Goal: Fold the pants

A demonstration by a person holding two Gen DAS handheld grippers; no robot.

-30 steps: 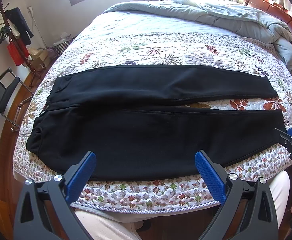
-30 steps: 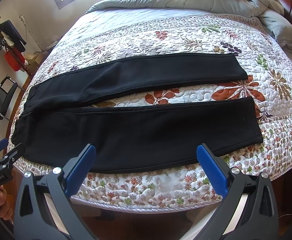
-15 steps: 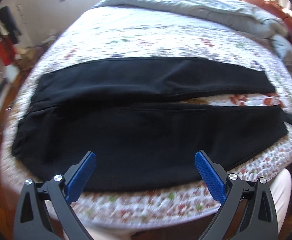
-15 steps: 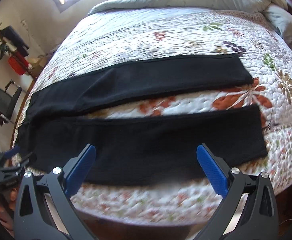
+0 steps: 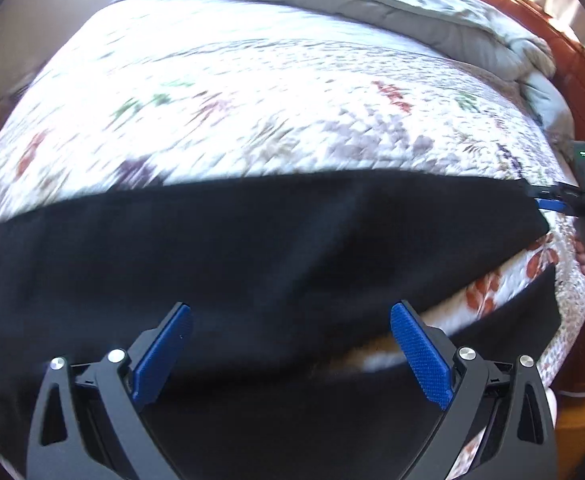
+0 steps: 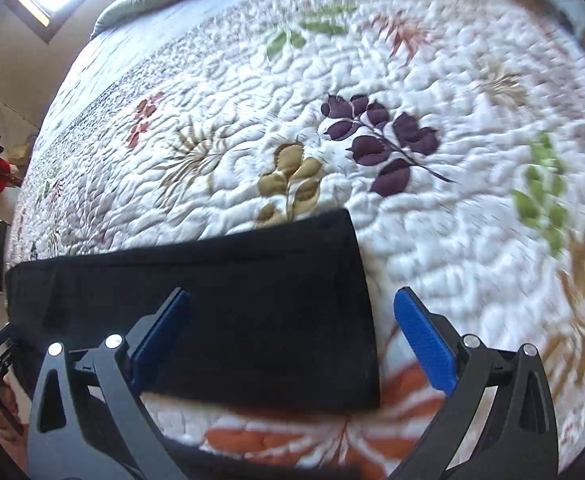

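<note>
Bedroom daylight falls on a bed whose floral quilt (image 6: 432, 92) carries the black pants (image 5: 252, 248), and I start from them. They lie flat with the two legs running side by side across the quilt, a strip of quilt showing between them toward the hems; I judge they were spread this way so one leg can be folded over the other.

My left tool (image 5: 292, 352) hangs low over the wide upper part of the pants, its blue pads spread apart, gripping nothing. Black cloth fills the space between and beneath its pads.

My right tool (image 6: 292, 344) is likewise spread wide and empty. It sits over the hem of the far leg (image 6: 252, 300), with the hem's outer corner lying between its pads; the near leg is a dark strip at the bottom edge of the right wrist view.

Beyond the pants, a rumpled grey duvet (image 5: 352, 12) is bunched against a wooden headboard (image 5: 552, 40).
</note>
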